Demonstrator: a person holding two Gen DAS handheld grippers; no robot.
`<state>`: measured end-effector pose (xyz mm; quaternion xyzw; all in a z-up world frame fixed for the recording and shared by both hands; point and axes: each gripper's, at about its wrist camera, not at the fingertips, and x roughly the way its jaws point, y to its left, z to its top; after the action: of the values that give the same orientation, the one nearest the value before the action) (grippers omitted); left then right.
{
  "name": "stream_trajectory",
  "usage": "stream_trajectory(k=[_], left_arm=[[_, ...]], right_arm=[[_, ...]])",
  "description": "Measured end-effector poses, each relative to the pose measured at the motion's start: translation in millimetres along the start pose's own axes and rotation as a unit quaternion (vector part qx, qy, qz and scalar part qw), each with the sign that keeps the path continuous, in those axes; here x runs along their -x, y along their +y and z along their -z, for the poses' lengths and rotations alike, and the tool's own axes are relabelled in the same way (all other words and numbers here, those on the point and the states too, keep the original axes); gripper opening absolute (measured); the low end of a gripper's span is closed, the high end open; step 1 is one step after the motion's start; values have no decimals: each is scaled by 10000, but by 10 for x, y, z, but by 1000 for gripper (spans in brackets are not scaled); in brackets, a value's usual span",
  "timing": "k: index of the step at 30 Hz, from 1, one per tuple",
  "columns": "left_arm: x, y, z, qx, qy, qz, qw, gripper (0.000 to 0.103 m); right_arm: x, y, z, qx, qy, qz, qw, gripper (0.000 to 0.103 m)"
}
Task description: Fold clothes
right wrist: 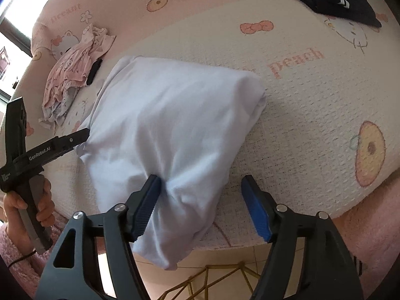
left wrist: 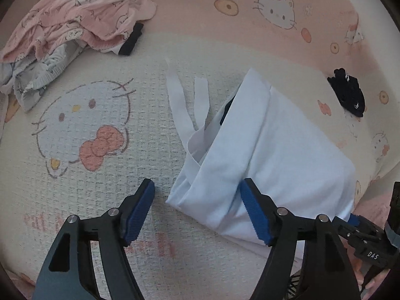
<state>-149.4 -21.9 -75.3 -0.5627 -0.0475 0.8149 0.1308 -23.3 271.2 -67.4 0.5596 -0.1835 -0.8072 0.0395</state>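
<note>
A folded pale blue garment [left wrist: 282, 150] lies on the cream Hello Kitty blanket [left wrist: 87, 130], with white straps [left wrist: 185, 102] trailing from its far end. My left gripper [left wrist: 197, 212] is open, its jaws spread over the garment's near corner, the right pad resting on the cloth. In the right wrist view the same garment [right wrist: 175, 125] hangs over the table's front edge. My right gripper [right wrist: 202, 207] is open around that hanging end, its left pad touching the cloth. The left gripper's body [right wrist: 50, 147] shows at the garment's left side.
A heap of pink and grey clothes [left wrist: 75, 25] lies at the far left. A small dark garment [left wrist: 348, 93] lies at the far right, also in the right wrist view [right wrist: 337, 0]. The table's front edge [right wrist: 250, 246] is close, with tiled floor below.
</note>
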Motion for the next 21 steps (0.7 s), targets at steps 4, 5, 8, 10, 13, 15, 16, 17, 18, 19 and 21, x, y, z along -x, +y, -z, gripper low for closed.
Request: stream_trajectory(k=[4, 5, 8, 10, 13, 15, 16, 17, 18, 19, 21], left_arm=[[89, 77, 9, 244, -86, 380, 9989, 75], [125, 99, 11, 321, -134, 490, 9982, 76], [151, 105, 40, 310, -126, 614, 9976, 80], [112, 95, 75, 224, -7, 586, 9980, 80], [24, 98, 154, -22, 163, 269, 9995, 81], [4, 0, 192, -328, 207, 2, 9992, 82], [0, -47, 213, -471, 238, -119, 9985, 82], [9, -82, 240, -559, 230, -162, 9980, 77], [31, -98, 262, -579, 204, -93, 9981, 65], [52, -111, 281, -586, 188, -15, 9981, 57], [91, -122, 309, -545, 207, 187, 9981, 33]], right_arm=[[10, -25, 3, 4, 15, -21, 10000, 74], [16, -39, 2, -16, 20, -39, 10000, 74], [42, -96, 1, -147, 43, -156, 9998, 74], [39, -109, -5, -191, 65, -197, 9996, 74], [36, -84, 7, -90, 68, -147, 9998, 74], [36, -58, 22, 29, 52, -109, 9999, 72], [36, -41, 28, 106, 57, -171, 9998, 58], [37, -20, 31, 181, 72, -242, 9995, 49], [39, 0, 32, 242, 82, -268, 9993, 49], [36, 15, 33, 300, 87, -265, 9992, 48], [33, 6, 32, 304, 93, -283, 9991, 47]])
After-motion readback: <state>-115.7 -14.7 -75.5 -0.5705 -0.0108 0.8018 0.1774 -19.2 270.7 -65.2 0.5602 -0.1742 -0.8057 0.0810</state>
